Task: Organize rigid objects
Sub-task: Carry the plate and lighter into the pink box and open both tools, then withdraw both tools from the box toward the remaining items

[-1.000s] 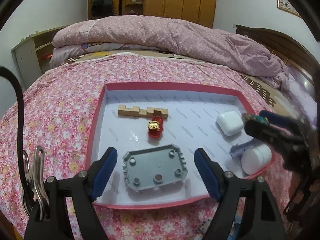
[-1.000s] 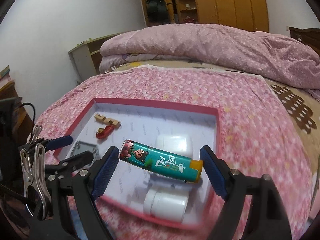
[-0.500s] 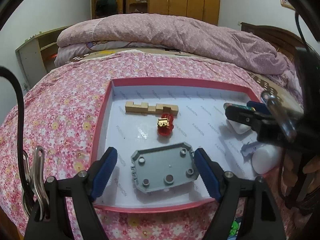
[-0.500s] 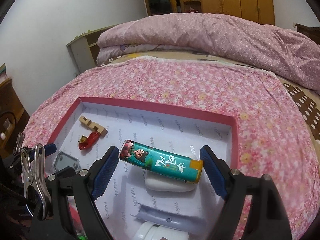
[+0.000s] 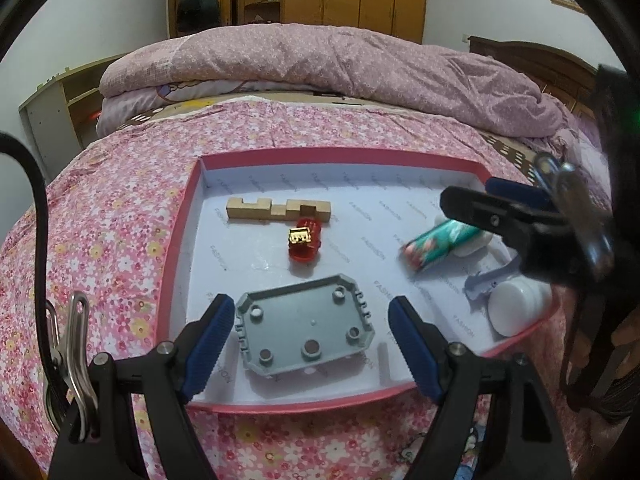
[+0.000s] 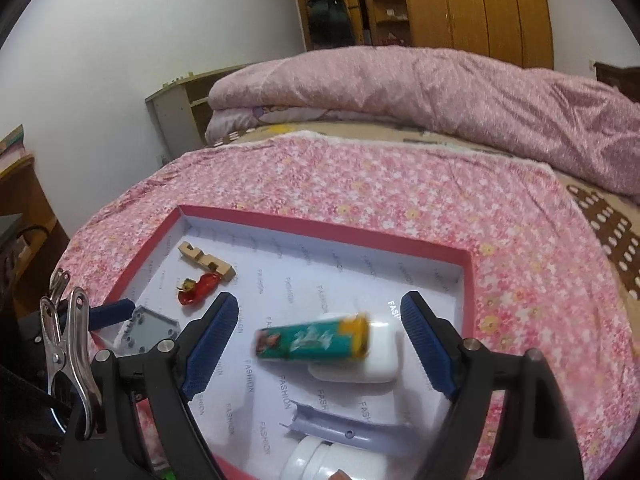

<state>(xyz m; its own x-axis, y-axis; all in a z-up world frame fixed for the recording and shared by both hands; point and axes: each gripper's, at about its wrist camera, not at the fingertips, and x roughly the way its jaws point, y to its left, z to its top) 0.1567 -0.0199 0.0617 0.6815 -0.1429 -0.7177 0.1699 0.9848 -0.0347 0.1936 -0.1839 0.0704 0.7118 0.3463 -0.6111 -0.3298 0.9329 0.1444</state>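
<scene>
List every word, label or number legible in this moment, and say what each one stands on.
"FASHION": printed again and again across the white lining of the pink-rimmed box.
Teal cartoon tube: it bears white characters and a cartoon figure, but motion blur makes them unreadable.
Gray plastic plate, wooden puzzle piece, white case: no text visible.

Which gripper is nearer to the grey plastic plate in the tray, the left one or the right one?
Left. The left gripper is open around the grey plastic plate. The right gripper is farther along the tray, above the teal tube.
</scene>
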